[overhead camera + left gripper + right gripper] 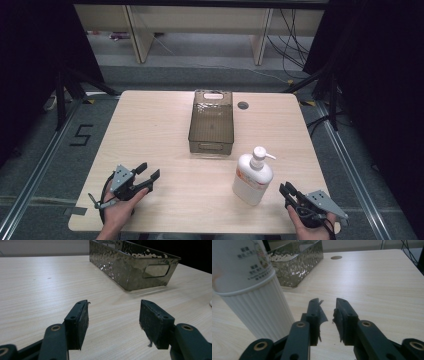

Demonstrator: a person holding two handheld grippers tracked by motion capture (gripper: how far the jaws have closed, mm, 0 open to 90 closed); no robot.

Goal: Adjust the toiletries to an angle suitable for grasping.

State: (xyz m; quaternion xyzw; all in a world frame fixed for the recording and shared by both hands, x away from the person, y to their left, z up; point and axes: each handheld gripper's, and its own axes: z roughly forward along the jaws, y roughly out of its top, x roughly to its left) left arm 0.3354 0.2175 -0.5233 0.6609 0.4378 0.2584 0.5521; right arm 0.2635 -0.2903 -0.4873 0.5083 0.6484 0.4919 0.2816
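On the wooden desk (150, 130), a white pump bottle (252, 175) stands at lower right, a smoky translucent bin (211, 123) at upper centre. The left claw (148, 174), lower left, gapes wide and empty; the right claw (287, 192), just beside the bottle, is nearly together, gripping nothing.

Your right gripper (289, 191) sits just right of the pump bottle (252, 178); the bin (212, 123) lies ahead-right of your left gripper (148, 173).
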